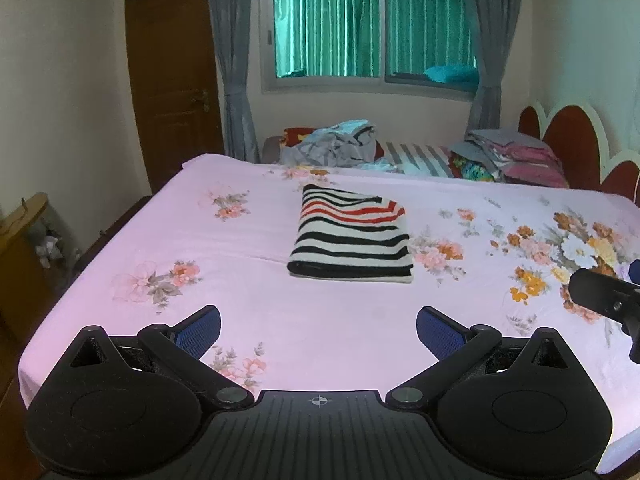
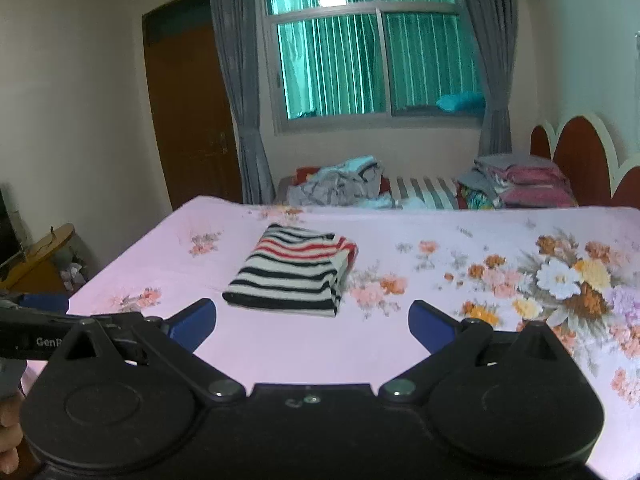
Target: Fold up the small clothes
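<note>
A folded garment (image 1: 352, 236) with black, white and red stripes lies flat on the pink floral bed sheet (image 1: 240, 264), seen again as the striped garment (image 2: 294, 274) in the right wrist view. My left gripper (image 1: 318, 330) hangs open above the sheet, well short of the garment, with nothing between its blue pads. My right gripper (image 2: 312, 324) is likewise open and empty, held back from the garment's near edge. Part of the right gripper's black body (image 1: 604, 296) shows at the right edge of the left wrist view.
A heap of loose clothes (image 1: 340, 144) and a stack of folded clothes (image 1: 516, 156) sit beyond the bed's far edge, under a window with grey curtains (image 1: 236, 60). A brown door (image 1: 176, 80) stands at the left. A wooden stand (image 2: 44, 256) is off the bed's left side.
</note>
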`<state>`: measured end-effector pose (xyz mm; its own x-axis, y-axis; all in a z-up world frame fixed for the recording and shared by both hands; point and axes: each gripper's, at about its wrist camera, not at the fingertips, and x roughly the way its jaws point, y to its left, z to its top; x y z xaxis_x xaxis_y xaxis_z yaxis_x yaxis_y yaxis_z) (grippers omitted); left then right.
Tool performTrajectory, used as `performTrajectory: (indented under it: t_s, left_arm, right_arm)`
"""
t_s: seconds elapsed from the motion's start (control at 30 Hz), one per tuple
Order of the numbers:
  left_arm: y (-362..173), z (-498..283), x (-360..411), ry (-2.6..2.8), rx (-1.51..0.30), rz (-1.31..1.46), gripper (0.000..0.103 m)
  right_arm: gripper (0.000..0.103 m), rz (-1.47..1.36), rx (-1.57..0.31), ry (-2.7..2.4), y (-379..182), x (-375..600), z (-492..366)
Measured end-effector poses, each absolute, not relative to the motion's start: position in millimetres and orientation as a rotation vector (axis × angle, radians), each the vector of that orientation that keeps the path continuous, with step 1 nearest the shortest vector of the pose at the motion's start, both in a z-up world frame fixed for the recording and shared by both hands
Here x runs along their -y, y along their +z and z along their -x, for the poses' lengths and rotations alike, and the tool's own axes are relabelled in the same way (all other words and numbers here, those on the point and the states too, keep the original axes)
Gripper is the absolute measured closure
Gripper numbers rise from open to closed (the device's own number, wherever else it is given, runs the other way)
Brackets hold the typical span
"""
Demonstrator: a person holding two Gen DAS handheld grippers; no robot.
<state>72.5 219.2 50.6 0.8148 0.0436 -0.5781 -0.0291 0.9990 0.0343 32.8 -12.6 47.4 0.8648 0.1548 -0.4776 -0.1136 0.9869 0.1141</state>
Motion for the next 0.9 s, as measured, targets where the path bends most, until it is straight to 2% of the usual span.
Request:
performTrajectory:
  t_s: [0.9]
  left_arm:
    - [65.6,-62.0,-226.8,0.075,-0.579,0.006,0.000]
  right_arm:
    - [0.000,-0.102,-0.510,0.146,47.5,18.3,-28.7]
